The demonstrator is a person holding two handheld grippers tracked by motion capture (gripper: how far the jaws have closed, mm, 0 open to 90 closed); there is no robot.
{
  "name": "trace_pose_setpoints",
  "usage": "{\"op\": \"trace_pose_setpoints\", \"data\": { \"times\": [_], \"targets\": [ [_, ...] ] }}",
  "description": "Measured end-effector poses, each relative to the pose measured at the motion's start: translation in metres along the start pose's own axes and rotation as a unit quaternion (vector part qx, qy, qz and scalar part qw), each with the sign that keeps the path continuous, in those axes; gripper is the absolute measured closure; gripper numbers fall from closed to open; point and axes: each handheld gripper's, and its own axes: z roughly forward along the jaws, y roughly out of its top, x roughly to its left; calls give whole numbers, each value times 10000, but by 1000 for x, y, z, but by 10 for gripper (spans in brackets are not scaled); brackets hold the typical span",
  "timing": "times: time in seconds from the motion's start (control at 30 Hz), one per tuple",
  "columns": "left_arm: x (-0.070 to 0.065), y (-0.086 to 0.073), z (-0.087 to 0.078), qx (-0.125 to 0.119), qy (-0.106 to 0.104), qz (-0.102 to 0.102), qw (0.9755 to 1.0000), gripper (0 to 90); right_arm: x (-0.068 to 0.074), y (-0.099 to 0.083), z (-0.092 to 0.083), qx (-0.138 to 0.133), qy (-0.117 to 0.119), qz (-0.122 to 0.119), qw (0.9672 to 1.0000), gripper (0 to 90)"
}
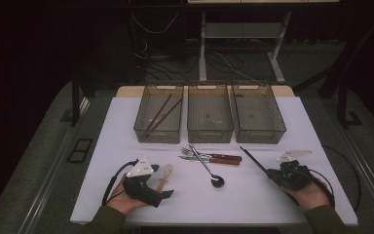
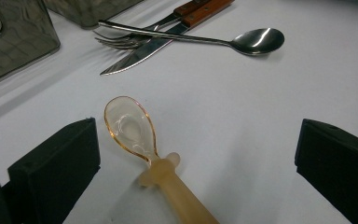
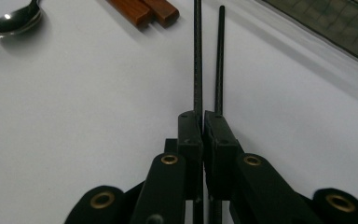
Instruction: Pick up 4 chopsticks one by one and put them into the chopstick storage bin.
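White table (image 1: 126, 122) under dim light, dark floor and cables behind it. We count three smoky bins in a row: the left bin (image 1: 159, 133) holds brown chopsticks (image 1: 161, 114), while any contents of the middle bin (image 1: 209, 134) and right bin (image 1: 258, 134) are too small to make out. We see no readable writing. Our right gripper (image 3: 204, 122) is clamped on a black chopstick (image 1: 253, 159) lying near the table's right side; a second thin black stick shows beside it in the right gripper view, possibly its shadow. Our left gripper (image 2: 191, 158) stands wide apart around an amber plastic spoon (image 2: 133, 128), not touching it, its handle cut off by the frame. One steel spoon (image 1: 209, 170), one fork (image 1: 191, 152) and one knife (image 1: 224, 159) overlap at the centre.
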Motion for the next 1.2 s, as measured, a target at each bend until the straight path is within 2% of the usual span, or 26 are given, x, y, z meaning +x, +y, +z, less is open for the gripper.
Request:
{"op": "trace_pose_setpoints", "data": {
  "times": [0.33, 0.47, 0.77, 1.0, 1.2],
  "targets": [
    [0, 0, 1, -16, -58, 0, 10000, 0, -6, 9, -9, -241, 140, 65, 9996, 862],
    [0, 0, 1, -21, -93, -1, 10000, 0, -8, 14, -11, -364, 175, 15, 9992, 862],
    [0, 0, 1, -8, -108, 8, 9999, 0, -10, 17, -18, -543, 353, 114, 9978, 862],
    [0, 0, 1, -11, -111, 7, 9999, 0, -12, 19, -25, -785, 485, 179, 9956, 862],
    [0, 0, 1, -10, -115, 4, 9999, 0, -13, 22, -29, -890, 619, 202, 9939, 863]
  ]
}}
